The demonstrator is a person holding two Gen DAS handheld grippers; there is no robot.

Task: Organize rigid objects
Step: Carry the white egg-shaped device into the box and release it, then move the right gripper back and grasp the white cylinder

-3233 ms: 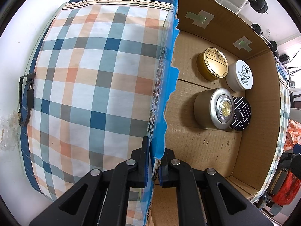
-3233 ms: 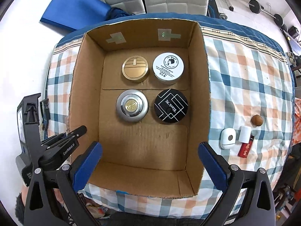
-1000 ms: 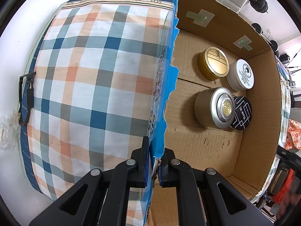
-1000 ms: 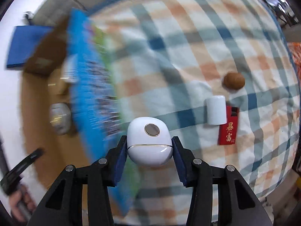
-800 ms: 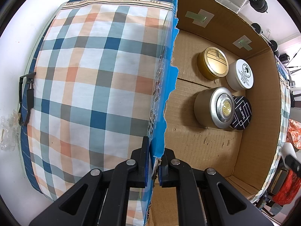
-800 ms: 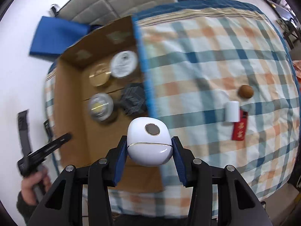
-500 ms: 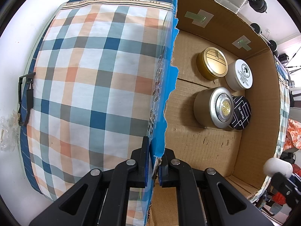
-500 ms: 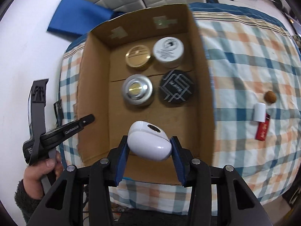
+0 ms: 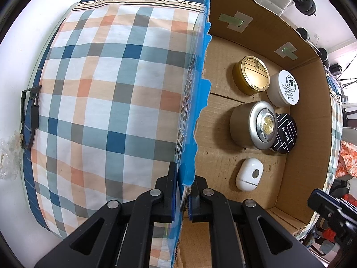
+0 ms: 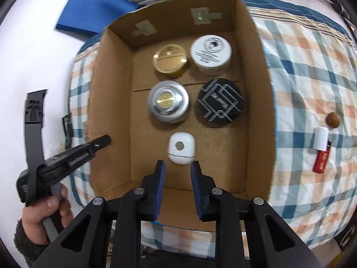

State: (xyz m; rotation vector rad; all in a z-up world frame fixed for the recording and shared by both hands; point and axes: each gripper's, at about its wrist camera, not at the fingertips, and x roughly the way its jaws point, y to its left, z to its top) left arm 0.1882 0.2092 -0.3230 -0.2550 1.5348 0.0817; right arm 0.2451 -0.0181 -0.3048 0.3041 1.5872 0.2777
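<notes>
A cardboard box (image 10: 261,89) sits on a plaid bedcover. My left gripper (image 9: 184,172) is shut on the box's left wall (image 9: 200,89), whose torn top edge is blue. A white rounded case (image 10: 181,148) lies flat on the box floor, near the front, below the silver tin (image 10: 167,103). My right gripper (image 10: 177,167) hovers above the box just in front of the case. Its jaws are drawn in to a narrow gap with nothing between them. In the left wrist view the case (image 9: 248,177) lies apart from any gripper.
A gold tin (image 10: 170,61), a white tin (image 10: 210,53) and a black tin (image 10: 219,103) also stand in the box. On the cover to the right lie a brown ball (image 10: 333,119), a white cylinder (image 10: 320,140) and a red stick (image 10: 322,160). A hand (image 10: 42,214) holds the left gripper.
My right gripper carried the white case from the bedcover over the box. The case tilted, left the jaws and now lies on the box floor. The jaws have drawn together. The left gripper has not moved.
</notes>
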